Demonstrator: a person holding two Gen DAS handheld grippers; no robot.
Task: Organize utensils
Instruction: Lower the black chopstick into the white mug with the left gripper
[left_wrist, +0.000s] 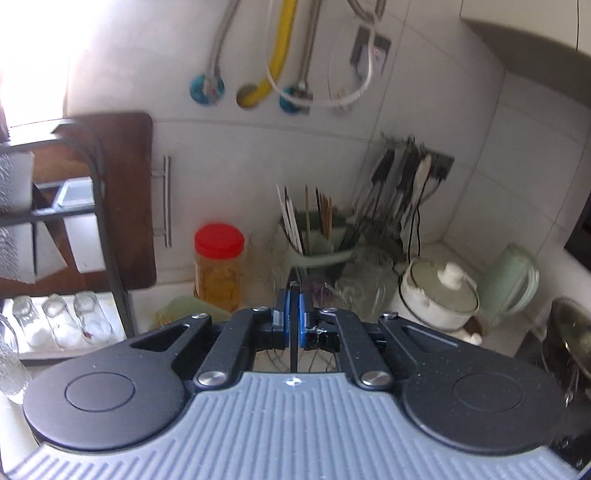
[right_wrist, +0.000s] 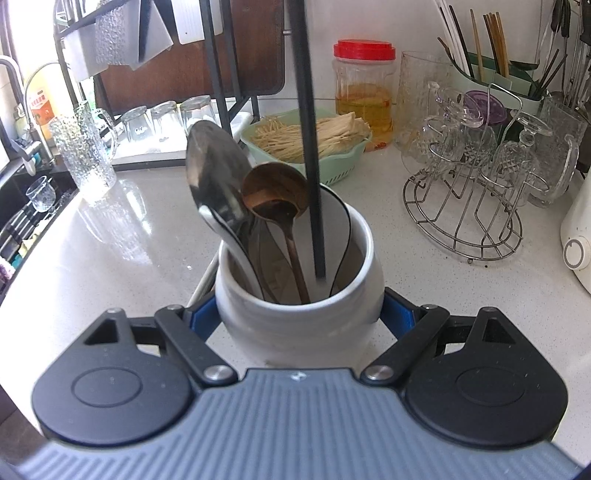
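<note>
In the right wrist view a white ceramic jar (right_wrist: 299, 325) stands on the counter, and my right gripper (right_wrist: 299, 319) is shut on it, with a blue pad against each side. Inside the jar are a large steel spoon (right_wrist: 214, 166), a brown wooden spoon (right_wrist: 275, 188) and a white spoon with a black rim (right_wrist: 334, 221). A long black utensil handle (right_wrist: 308, 147) comes down from above, its lower end inside the jar. In the left wrist view my left gripper (left_wrist: 294, 295) is shut on this thin black handle (left_wrist: 293, 350), which stands upright between the blue pads.
Behind the jar are a green basket of pale strands (right_wrist: 314, 136), a red-lidded oil jar (right_wrist: 364, 92), a wire rack of glasses (right_wrist: 469, 184) and a green chopstick holder (right_wrist: 495, 77). A glass pitcher (right_wrist: 83, 155) and a sink (right_wrist: 22, 206) are at the left. A lidded white pot (left_wrist: 439, 295) sits at the right.
</note>
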